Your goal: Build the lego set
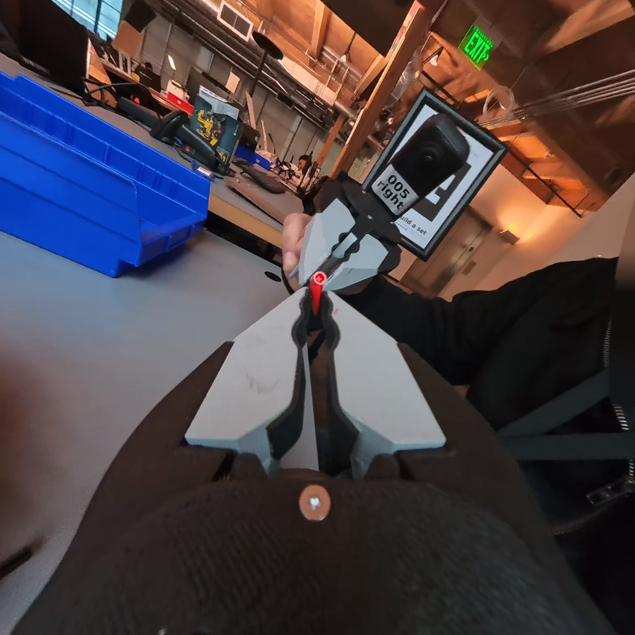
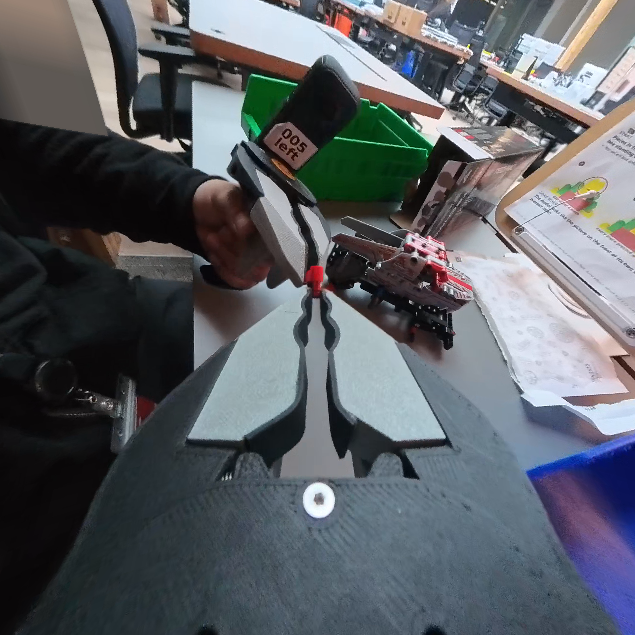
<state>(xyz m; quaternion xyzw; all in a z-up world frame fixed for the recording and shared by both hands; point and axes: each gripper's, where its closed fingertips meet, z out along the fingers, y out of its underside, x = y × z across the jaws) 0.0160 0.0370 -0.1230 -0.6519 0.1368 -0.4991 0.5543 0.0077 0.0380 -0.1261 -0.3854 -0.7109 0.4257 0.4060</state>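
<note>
Left wrist view: left gripper (image 1: 315, 302) up off the grey table (image 1: 103, 343), jaws pinched nearly together on a small red lego piece (image 1: 316, 290). Piece sits right at the fingertips, sticking out past them w/ a round cross-holed end facing outward. Right gripper (image 1: 328, 275) comes in from opposite, tip to tip, jaws also drawn close; its tips sit just beside the red piece's round end, and a thin dark rod-like part shows btwn its fingers. Can't tell from here if it touches the red piece. A hand (image 1: 292, 240) holds that gripper, black sleeve behind. Blue bin (image 1: 86, 178) on the table to the left, well apart.

Right wrist view: right gripper (image 2: 314, 297) jaws narrowed to a slim gap, tips clamped at the lower bit of the red lego piece (image 2: 313, 276). Left gripper (image 2: 307, 275) angles down from upper left, its tips on the same piece from above, so the piece is btwn both sets of tips, held over the table edge. Hand (image 2: 226, 237) wraps the left gripper's handle. Partly built lego model (image 2: 402, 271), red/white/black, lies on the table just right of and beyond the tips, not touching them. Green bin (image 2: 360, 161) farther back, a dark box (image 2: 474, 178) beside it, printed sheets (image 2: 536, 330) at right.
</note>
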